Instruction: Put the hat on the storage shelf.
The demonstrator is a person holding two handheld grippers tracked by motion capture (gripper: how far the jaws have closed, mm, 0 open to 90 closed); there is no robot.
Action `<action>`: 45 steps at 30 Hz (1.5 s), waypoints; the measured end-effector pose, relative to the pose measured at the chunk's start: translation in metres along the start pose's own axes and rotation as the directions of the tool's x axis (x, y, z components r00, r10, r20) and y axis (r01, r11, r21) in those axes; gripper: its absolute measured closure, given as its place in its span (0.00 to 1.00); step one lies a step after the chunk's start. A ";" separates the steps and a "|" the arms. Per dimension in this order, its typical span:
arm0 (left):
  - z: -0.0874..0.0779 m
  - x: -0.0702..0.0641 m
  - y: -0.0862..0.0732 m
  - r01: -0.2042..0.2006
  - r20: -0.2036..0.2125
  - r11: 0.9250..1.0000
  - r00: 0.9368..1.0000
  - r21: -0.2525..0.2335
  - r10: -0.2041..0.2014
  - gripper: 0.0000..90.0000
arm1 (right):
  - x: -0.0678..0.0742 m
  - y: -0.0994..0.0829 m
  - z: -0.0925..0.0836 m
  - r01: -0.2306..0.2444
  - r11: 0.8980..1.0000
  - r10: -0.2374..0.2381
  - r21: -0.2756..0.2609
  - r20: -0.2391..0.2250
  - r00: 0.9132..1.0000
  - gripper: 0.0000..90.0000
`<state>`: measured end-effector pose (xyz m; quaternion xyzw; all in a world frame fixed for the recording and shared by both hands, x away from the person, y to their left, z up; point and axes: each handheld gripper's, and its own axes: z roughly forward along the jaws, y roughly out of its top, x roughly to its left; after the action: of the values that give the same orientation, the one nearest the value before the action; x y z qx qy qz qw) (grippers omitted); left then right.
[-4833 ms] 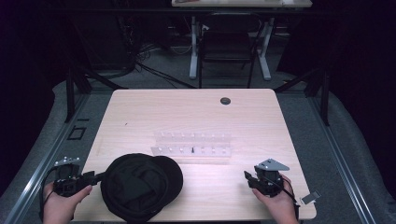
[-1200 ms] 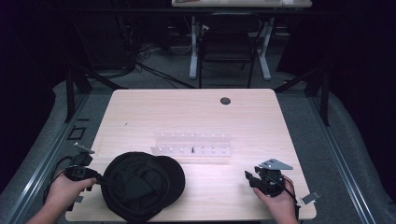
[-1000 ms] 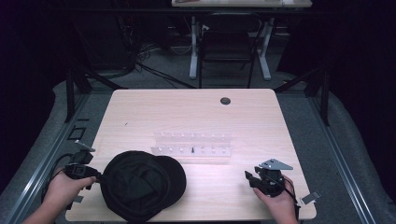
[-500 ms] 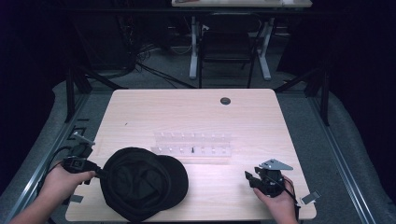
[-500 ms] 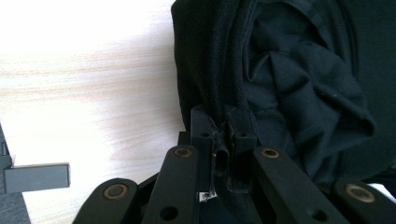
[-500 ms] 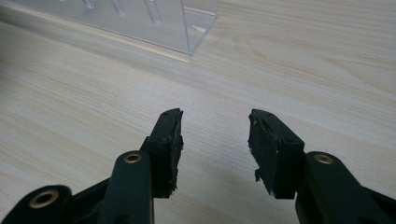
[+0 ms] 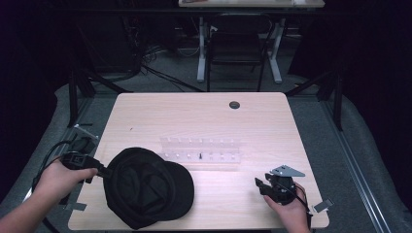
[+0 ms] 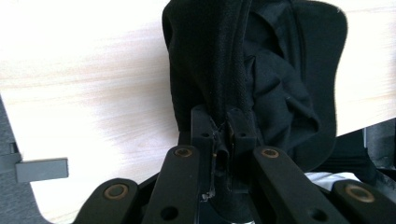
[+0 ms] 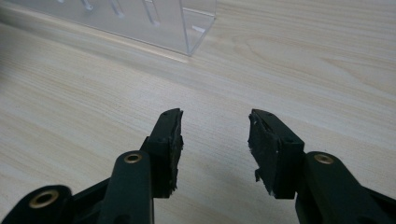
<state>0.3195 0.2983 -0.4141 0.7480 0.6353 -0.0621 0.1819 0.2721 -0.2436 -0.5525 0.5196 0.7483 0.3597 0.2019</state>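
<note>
Jaws first: the left gripper (image 8: 219, 135) has its two black jaws pinched tight on the rim of a black cap (image 8: 261, 79), the fabric rising in a fold straight up out of the gap between them. The right gripper (image 9: 215, 144) has its jaws spread wide apart with nothing between them, only bare wood showing in the gap.

From largest to smallest. A pale wooden bench (image 7: 204, 116) lies under both pairs of jaws. The black cap (image 7: 145, 187) comes next: seen from above, it sits just ahead of the left jaws, hollow side up, its edge caught in them at the cap's left side and its brim pointing away from them, toward the right gripper (image 7: 260, 185). The right jaws are well apart from the cap.

A clear plastic rack (image 7: 200, 151) with a row of small slots stands beyond the cap; from the right jaws, its near corner (image 9: 187, 28) is ahead and a little to the left, not touching them. Farther off, well beyond both pairs of jaws, a small dark round hole (image 7: 234, 105) sits in the bench top.
</note>
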 end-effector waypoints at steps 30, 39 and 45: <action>-0.051 -0.029 0.016 0.041 0.231 0.999 0.972 -0.001 -0.039 0.95 | -0.001 0.000 0.000 -0.003 1.000 0.003 -0.001 0.000 1.000 0.60; -0.062 -0.032 0.016 0.066 0.331 0.998 0.942 -0.019 -0.056 0.95 | -0.001 0.000 0.001 -0.003 1.000 0.003 0.000 -0.001 1.000 0.60; -0.066 -0.031 0.016 0.077 0.350 0.996 0.935 -0.032 -0.061 0.95 | -0.001 0.000 0.000 -0.003 1.000 0.003 0.000 -0.001 1.000 0.60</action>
<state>0.3207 0.2909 -0.3398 0.6980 0.6201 -0.1857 0.3063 0.2727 -0.2442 -0.5529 0.5205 0.7476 0.3601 0.2012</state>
